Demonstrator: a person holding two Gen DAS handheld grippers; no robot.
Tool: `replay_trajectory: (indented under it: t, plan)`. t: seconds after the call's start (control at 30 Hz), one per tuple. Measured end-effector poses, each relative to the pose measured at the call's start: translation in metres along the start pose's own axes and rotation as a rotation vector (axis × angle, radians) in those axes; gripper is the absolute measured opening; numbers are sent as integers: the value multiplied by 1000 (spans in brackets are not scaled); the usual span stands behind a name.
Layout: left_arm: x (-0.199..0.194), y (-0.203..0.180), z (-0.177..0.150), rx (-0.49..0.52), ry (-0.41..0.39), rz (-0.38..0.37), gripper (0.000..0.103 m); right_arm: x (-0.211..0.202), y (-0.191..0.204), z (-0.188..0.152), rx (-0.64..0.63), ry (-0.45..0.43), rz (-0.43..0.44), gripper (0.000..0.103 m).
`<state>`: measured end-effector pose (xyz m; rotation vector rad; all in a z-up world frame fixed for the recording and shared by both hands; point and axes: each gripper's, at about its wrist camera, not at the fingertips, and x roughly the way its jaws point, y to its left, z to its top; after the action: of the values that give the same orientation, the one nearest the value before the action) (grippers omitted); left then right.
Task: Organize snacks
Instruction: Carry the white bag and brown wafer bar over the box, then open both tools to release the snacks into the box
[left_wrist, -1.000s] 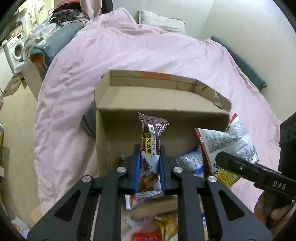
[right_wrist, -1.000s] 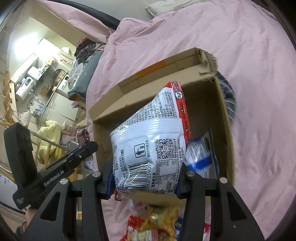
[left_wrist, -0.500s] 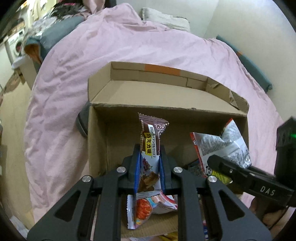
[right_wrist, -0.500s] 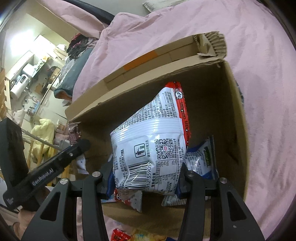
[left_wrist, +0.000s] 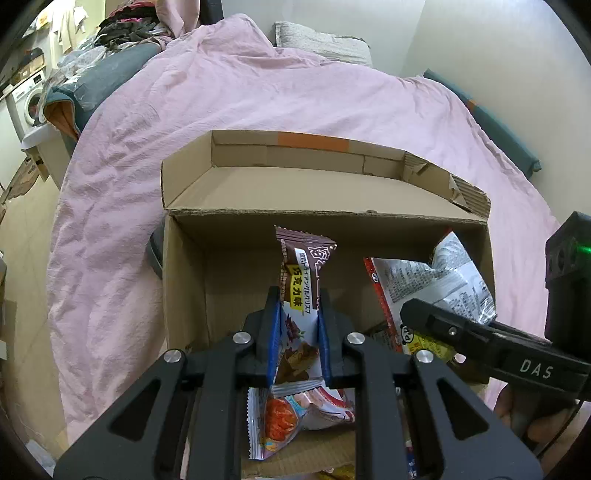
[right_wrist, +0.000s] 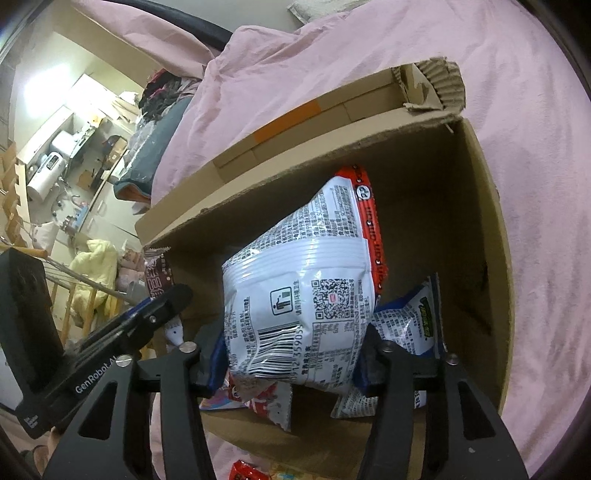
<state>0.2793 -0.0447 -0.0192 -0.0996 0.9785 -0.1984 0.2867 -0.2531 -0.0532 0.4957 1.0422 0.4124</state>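
Two snacks lowered into the cardboard box (left_wrist: 369, 195) on the bed (left_wrist: 258, 96)

Our left tongs (left_wrist: 297, 332) grip a chocolate wafer packet (left_wrist: 301, 291) upright; our right tongs (right_wrist: 295, 354), jaws just easing apart, still cradle the noodle bag (right_wrist: 306, 295) for release inside.

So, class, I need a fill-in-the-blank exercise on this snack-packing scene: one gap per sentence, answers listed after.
1. The left gripper is shut on a tall, narrow ____ snack packet.
2. The white bag between the right gripper's fingers has a ____ edge.
3. Both snacks are held over an open ____ box.
4. The box rests on a ____ bedspread.

Missing words: brown; red; cardboard; pink
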Motion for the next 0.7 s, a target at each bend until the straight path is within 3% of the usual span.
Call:
replay_trajectory:
  t: [0.13, 0.2, 0.37, 0.5, 0.57, 0.7]
  plan:
    - [-1, -2, -1, 3, 5, 16, 21, -1, 0, 0, 3, 0, 3, 57]
    - [-2, -3, -1, 6, 3, 27, 36, -2, 1, 1, -2, -2, 0, 60]
    - [-7, -2, -1, 5, -17, 39, 53, -6, 14, 1, -78, -17, -60, 67]
    - [-17, -1, -1, 2, -64, 58, 82, -16, 26, 1, -179, -54, -173, 84]
    - [-19, 0, -1, -5, -74, 59, 87, -19, 26, 1, -184, -60, -189, 86]
    - [-19, 0, -2, -7, -63, 54, 87, -23, 18, 2, -155, -54, -181, 86]
